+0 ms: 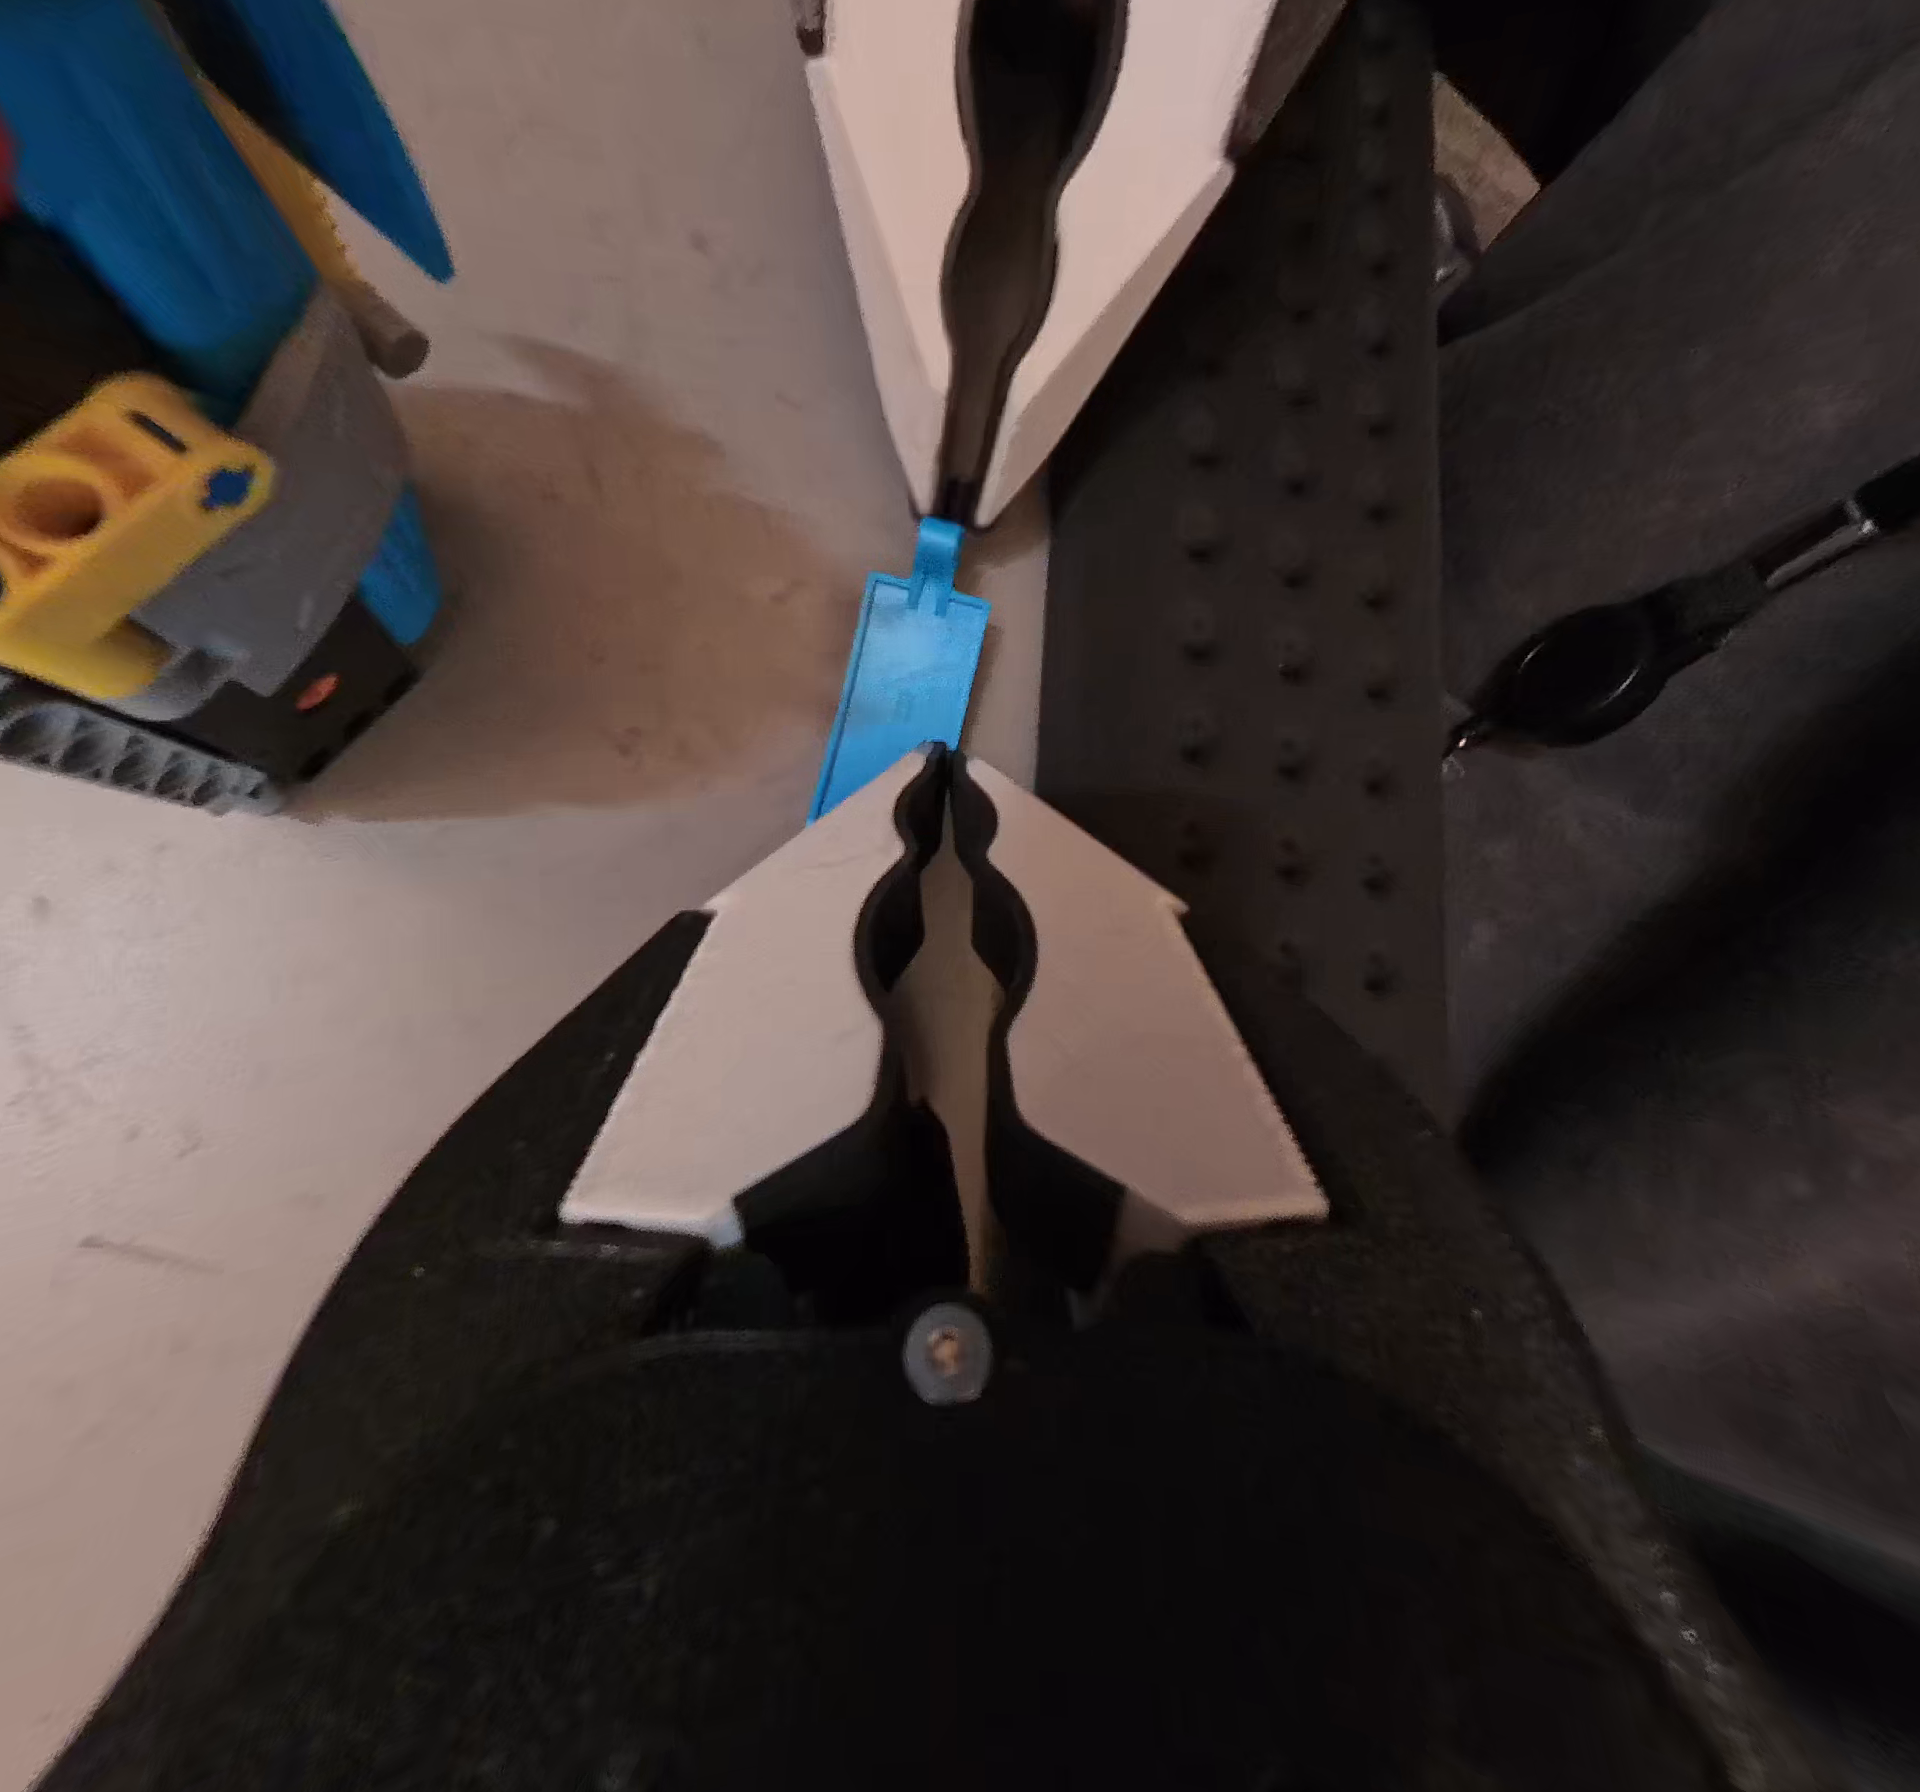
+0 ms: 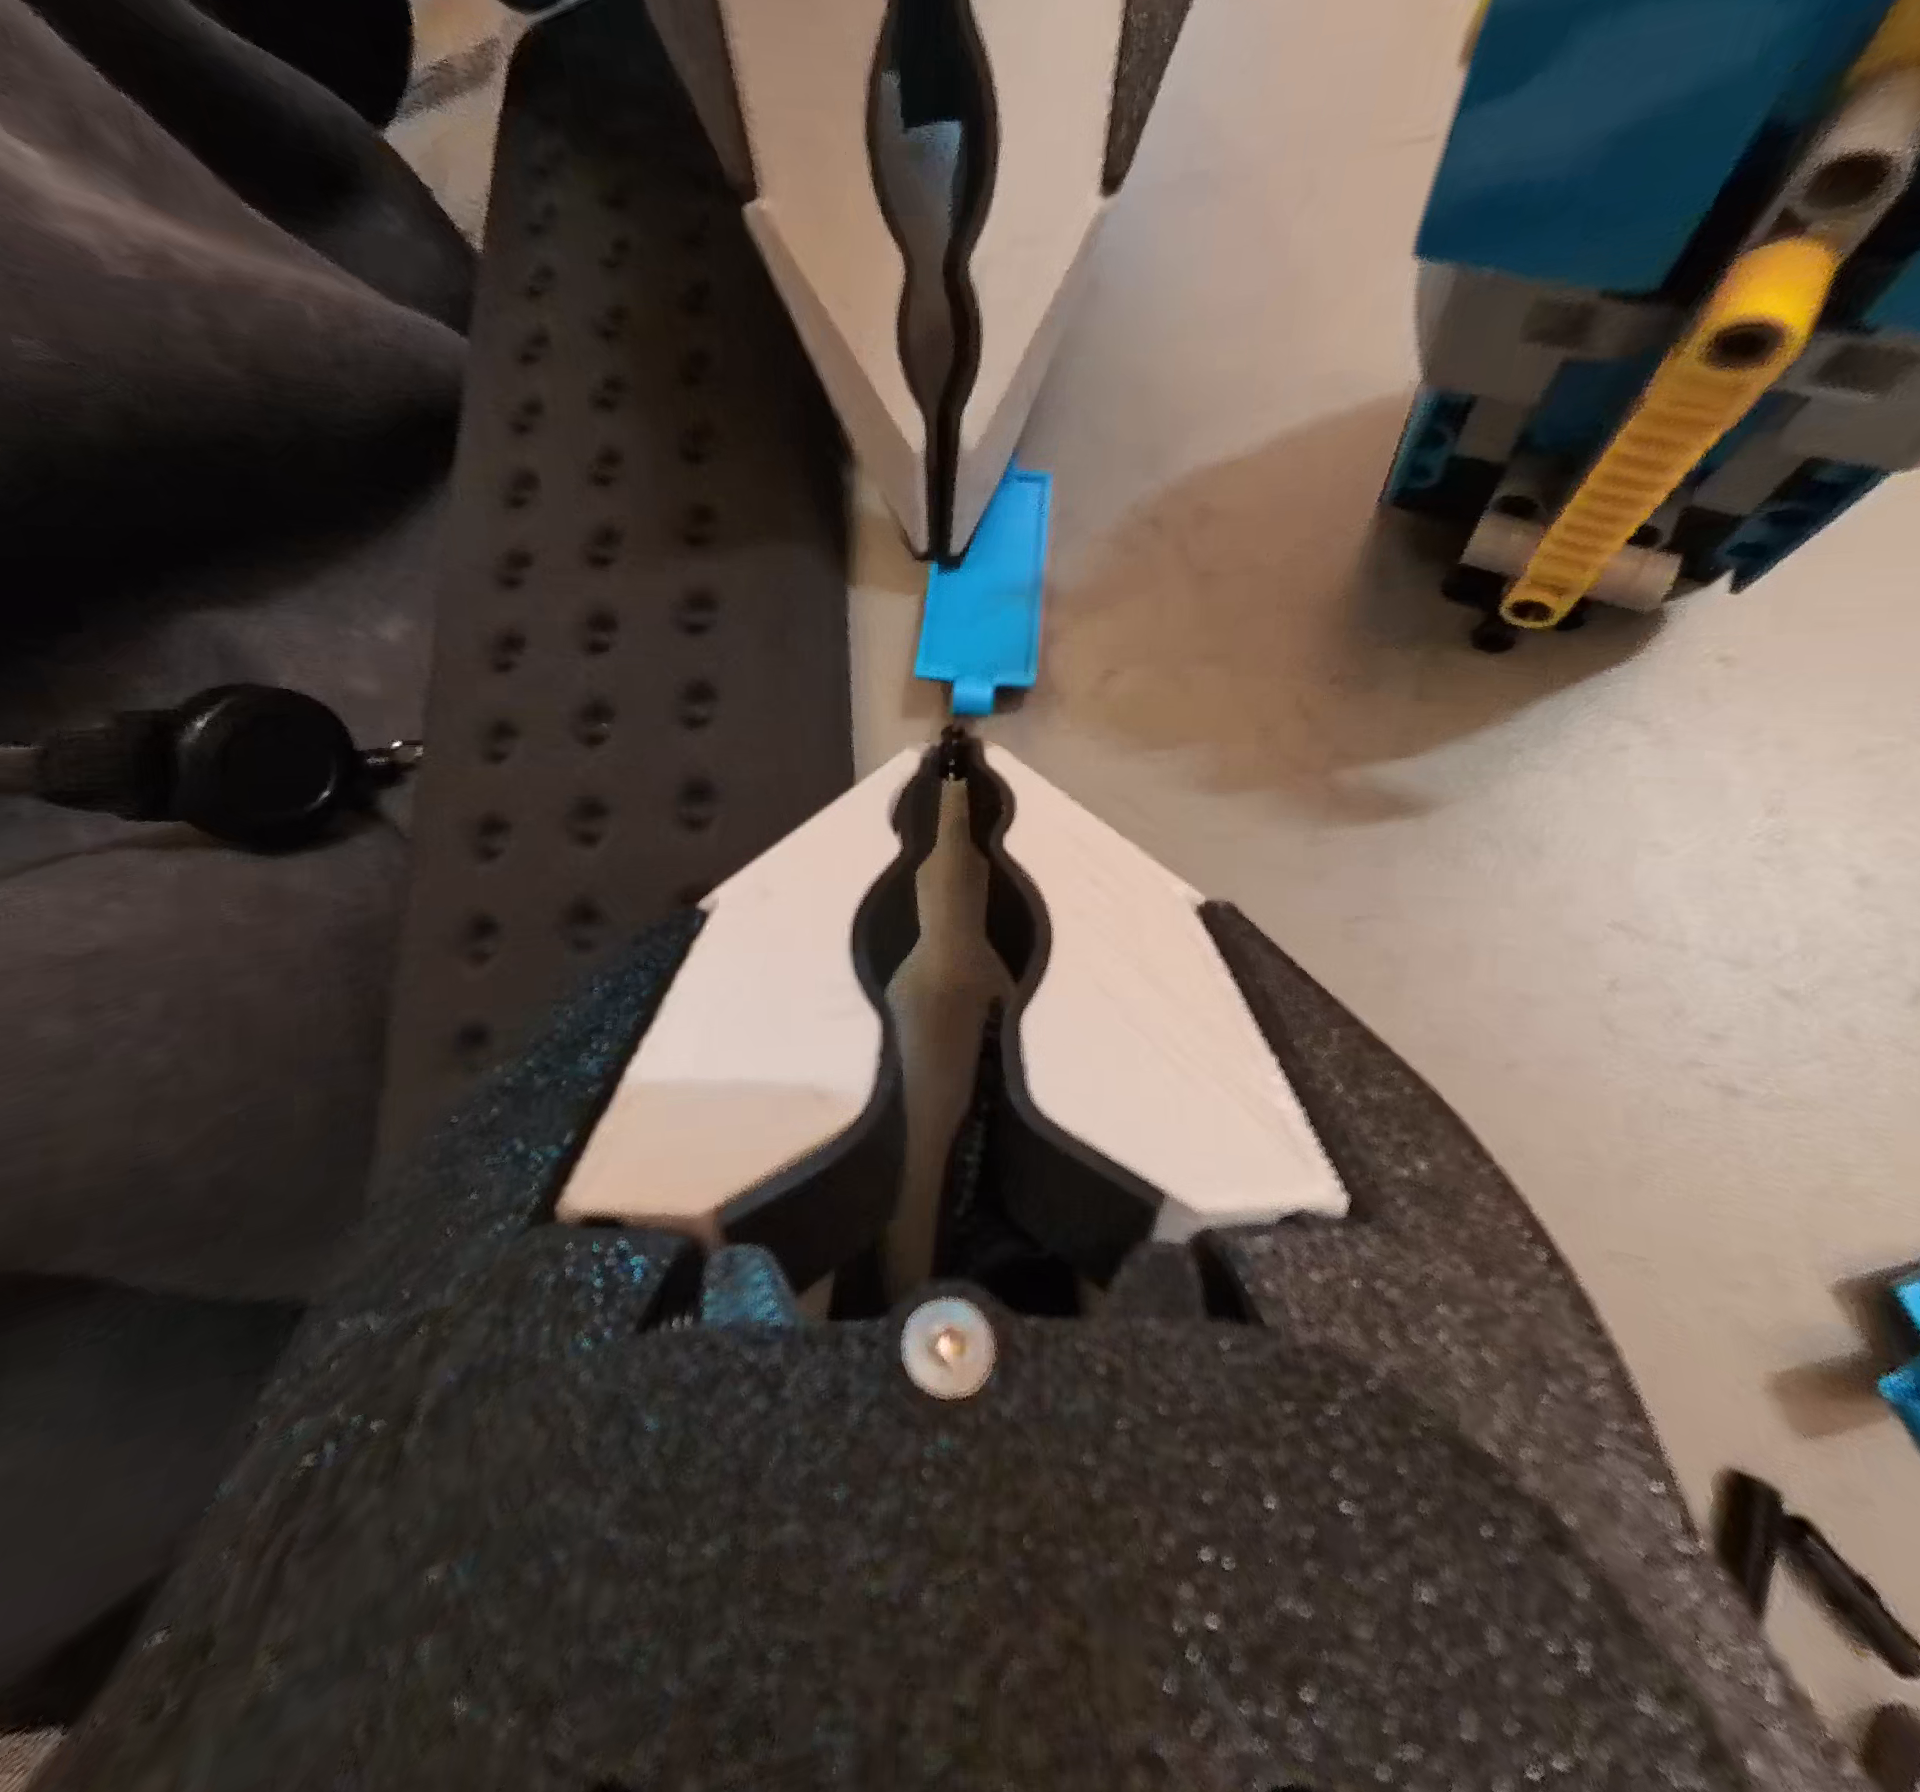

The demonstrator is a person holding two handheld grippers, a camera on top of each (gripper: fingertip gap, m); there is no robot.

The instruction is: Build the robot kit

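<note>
A flat blue plastic panel [image 1: 909,693] with a small tab at one end hangs over the pale table [image 1: 582,132]. My left gripper [image 1: 940,755] is shut on the panel's near edge. In the right wrist view the left gripper [image 2: 943,547] comes in from the top and pinches the panel [image 2: 987,599]. My right gripper [image 2: 951,755] is shut on a small black pin [image 2: 951,740] that sticks out of its tips just short of the panel's tab [image 2: 977,698]. In the left wrist view the right gripper [image 1: 958,504] meets the tab [image 1: 940,553] from above.
A blue, grey and yellow brick-built model [image 1: 187,516] stands at the left, and at the right in the right wrist view [image 2: 1662,288], with a yellow toothed bar [image 2: 1652,454]. A dark studded strip [image 1: 1247,599], a black reel clip [image 1: 1590,682] and dark fabric [image 1: 1714,1015] lie alongside. There is about 4 centimetres between the tips of the two grippers.
</note>
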